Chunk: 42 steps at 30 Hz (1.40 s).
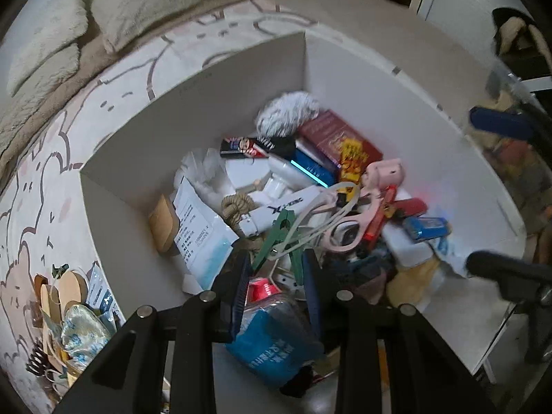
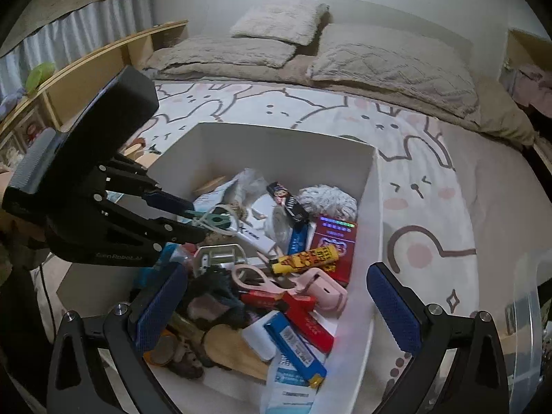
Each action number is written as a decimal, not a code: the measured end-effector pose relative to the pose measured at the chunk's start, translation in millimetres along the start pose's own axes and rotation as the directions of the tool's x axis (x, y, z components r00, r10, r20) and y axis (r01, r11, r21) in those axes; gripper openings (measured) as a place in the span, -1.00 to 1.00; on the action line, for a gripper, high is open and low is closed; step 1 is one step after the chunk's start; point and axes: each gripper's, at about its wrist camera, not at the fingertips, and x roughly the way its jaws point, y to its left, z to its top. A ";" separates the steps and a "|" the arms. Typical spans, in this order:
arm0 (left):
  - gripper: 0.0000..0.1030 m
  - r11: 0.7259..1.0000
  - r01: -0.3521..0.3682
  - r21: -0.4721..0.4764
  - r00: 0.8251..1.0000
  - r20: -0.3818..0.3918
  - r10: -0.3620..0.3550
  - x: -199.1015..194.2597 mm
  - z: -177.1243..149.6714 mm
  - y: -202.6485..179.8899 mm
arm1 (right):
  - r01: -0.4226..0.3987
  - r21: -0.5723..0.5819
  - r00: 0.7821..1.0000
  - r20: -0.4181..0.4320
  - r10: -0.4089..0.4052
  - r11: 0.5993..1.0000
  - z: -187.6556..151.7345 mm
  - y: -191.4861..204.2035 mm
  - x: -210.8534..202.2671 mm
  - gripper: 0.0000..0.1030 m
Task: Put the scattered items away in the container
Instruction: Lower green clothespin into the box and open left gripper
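Between the left claw's blue pads: one green clothes peg with a pale cord tied to it, clenched at its handle end, hanging above the pile in the white box.

Below and ahead of that claw, inside the box: pink scissors, a red carton, a grey-white fluffy mop head, a mask packet, a coil of rope, a water bottle with blue label.

Left of that claw, outside the box, on the cartoon bedspread: wooden pieces, a foil pouch, a pine cone, not yet gathered.

Right claw: released, jaws wide, nothing between them, poised over the near side of the box.

Step in hand, by judgement: dropping the peg into the box. Next move calls for parting the left pads so peg and cord fall clear onto the pile, then reaching for the leftover heap on the bedspread.
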 end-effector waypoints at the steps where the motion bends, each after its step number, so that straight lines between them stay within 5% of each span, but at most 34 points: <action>1: -0.41 1.000 -0.004 0.004 1.000 -0.021 0.004 3.8 1.9 0.9 | 0.000 0.012 1.000 0.003 0.000 1.000 0.4 -2.8 -0.3 1.00; 17: -0.41 0.979 -0.087 0.184 0.969 -0.213 0.126 58.8 25.2 -26.4 | -0.042 0.096 0.999 0.035 0.038 0.995 7.5 -16.9 -3.3 1.00; 31: -0.40 0.993 -0.111 0.044 0.980 -0.164 0.117 64.3 45.9 10.3 | -0.053 0.135 0.998 0.038 0.048 0.989 9.3 -21.9 -2.4 1.00; 34: -0.39 0.984 -0.174 0.024 0.974 -0.144 0.176 60.2 46.4 20.7 | -0.055 0.134 0.998 0.038 0.050 0.989 9.0 -22.0 -2.2 1.00; 42: -0.11 0.992 -0.111 0.055 0.973 -0.198 0.120 60.8 37.7 18.8 | -0.064 0.130 0.998 0.036 0.059 0.989 9.1 -21.9 -1.4 1.00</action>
